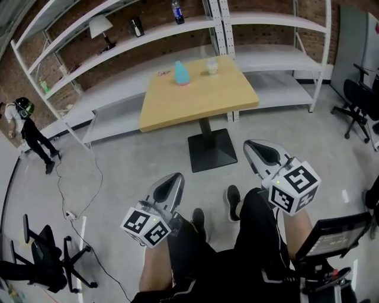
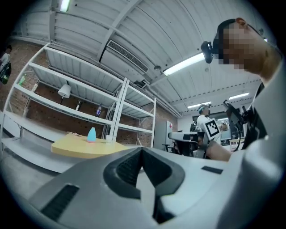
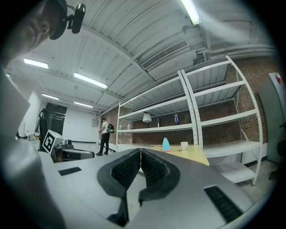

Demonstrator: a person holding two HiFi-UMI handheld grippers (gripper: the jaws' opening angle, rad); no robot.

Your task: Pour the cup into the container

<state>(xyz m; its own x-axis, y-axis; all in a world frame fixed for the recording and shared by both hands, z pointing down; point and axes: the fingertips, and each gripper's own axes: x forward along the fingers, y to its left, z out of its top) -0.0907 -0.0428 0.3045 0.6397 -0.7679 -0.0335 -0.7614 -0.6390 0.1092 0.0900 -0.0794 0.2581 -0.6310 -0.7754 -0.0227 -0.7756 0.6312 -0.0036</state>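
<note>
A clear cup (image 1: 211,65) and a light-blue container (image 1: 182,74) stand at the far side of a wooden table (image 1: 195,109), well ahead of me. The right gripper view shows the cup (image 3: 184,145) to the right of the blue container (image 3: 166,144); in the left gripper view the blue container (image 2: 91,134) is small on the table. My left gripper (image 1: 173,184) and right gripper (image 1: 256,148) are held level in front of my legs, far short of the table. Both are shut with nothing between their jaws.
White shelving (image 1: 118,44) runs along the brick wall behind the table, with a lamp (image 1: 100,26) and a bottle (image 1: 177,12) on it. A person (image 1: 29,130) walks at far left. Office chairs stand at left (image 1: 41,260) and right (image 1: 358,103). A cable (image 1: 83,195) trails across the floor.
</note>
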